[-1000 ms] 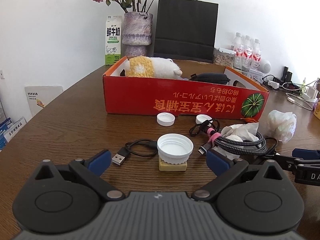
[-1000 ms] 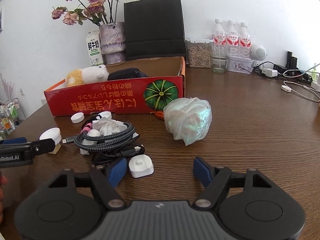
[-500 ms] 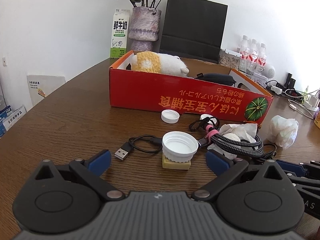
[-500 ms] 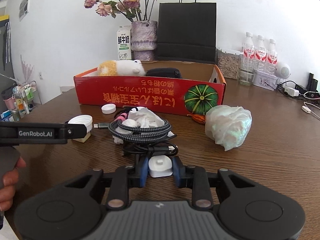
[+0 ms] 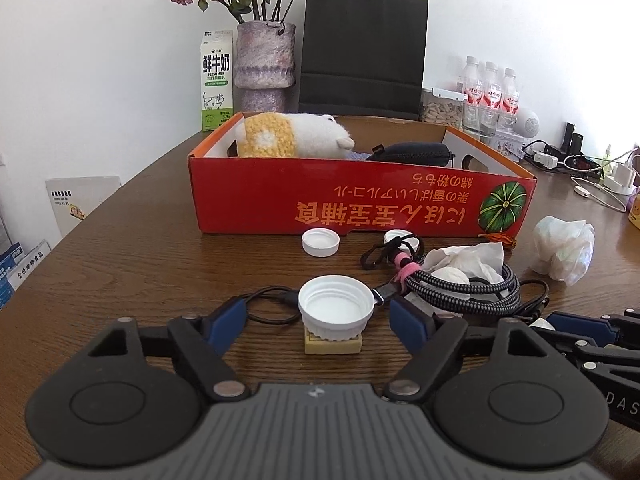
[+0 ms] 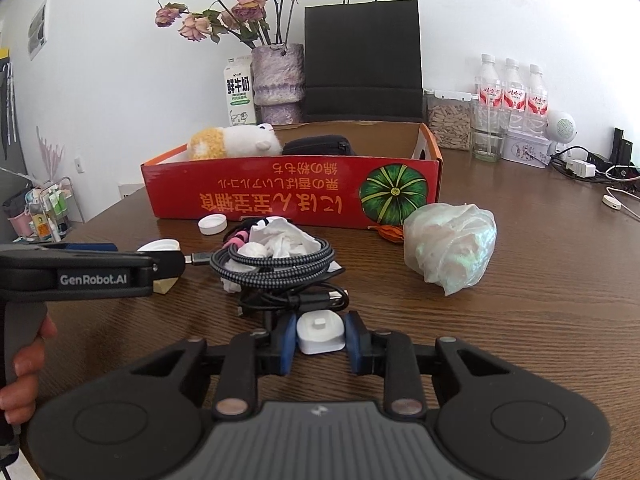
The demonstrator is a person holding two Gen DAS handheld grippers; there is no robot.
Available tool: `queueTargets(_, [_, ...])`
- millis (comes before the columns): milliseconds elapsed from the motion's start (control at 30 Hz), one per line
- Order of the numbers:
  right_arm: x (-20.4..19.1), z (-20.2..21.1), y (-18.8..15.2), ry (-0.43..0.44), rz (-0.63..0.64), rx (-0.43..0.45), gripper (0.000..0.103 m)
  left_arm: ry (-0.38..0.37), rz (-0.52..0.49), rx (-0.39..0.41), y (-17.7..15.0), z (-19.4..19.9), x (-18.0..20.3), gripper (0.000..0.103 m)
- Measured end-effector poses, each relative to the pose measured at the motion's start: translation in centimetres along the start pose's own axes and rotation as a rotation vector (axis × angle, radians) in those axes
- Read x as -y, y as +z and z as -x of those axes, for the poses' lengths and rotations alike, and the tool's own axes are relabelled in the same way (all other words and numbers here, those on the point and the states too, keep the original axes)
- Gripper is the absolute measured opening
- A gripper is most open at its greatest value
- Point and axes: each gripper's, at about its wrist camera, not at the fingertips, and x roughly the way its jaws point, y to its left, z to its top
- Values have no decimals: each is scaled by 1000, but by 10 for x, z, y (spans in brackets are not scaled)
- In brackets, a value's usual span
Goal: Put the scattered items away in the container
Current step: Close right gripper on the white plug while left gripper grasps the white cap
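The red cardboard box [image 5: 360, 204] holds a plush toy [image 5: 292, 136] and a black pouch [image 5: 408, 150]. My left gripper [image 5: 320, 320] is open around a large white cap [image 5: 335, 306] sitting on a yellow block [image 5: 333, 345]. My right gripper [image 6: 320, 338] is shut on a white charger plug [image 6: 320, 331], on the table near a coiled braided cable [image 6: 276, 262] with crumpled tissue [image 6: 286, 240]. A crumpled plastic bag [image 6: 450, 246] lies right of it. A small white cap [image 5: 321, 242] lies by the box.
A black USB cable [image 5: 268, 304] lies by the left gripper. Behind the box stand a milk carton [image 5: 216, 80], a flower vase [image 5: 266, 64], a black paper bag [image 5: 362, 52] and water bottles [image 6: 514, 96]. Chargers and cords [image 6: 592, 172] lie at the far right.
My right gripper closed on the white charger plug. My left gripper moved forward, so its open fingers now flank the large white cap.
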Motion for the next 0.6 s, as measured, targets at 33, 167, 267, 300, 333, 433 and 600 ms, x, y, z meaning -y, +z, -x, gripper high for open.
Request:
queueTargets(33, [0,0,0,1,0,0,25,-6,3,-3,0,-1,-1,77])
queueTargets(167, [0,0,0,3,1,-1,25,-22,-4,-3,0,0,0,61])
queueTargets(267, [0,0,0,3,1,-1,25,-35,-4,-10,0,-1,0,40])
queueTargets(300, [0,0,0,2,1,-1,25,-38,-1,-10,0,-1,0,40])
queueTargets(333, [0,0,0,2,1,0,25,-42,0,-4,0,0,-1,40])
queueTargets(433, [0,0,0,3,1,-1,25,-29,-9,23,-1,5,0,40])
queueTargets(600, [0,0,0,3,-1,1,25,-14,-13,32,-2,11,0,40])
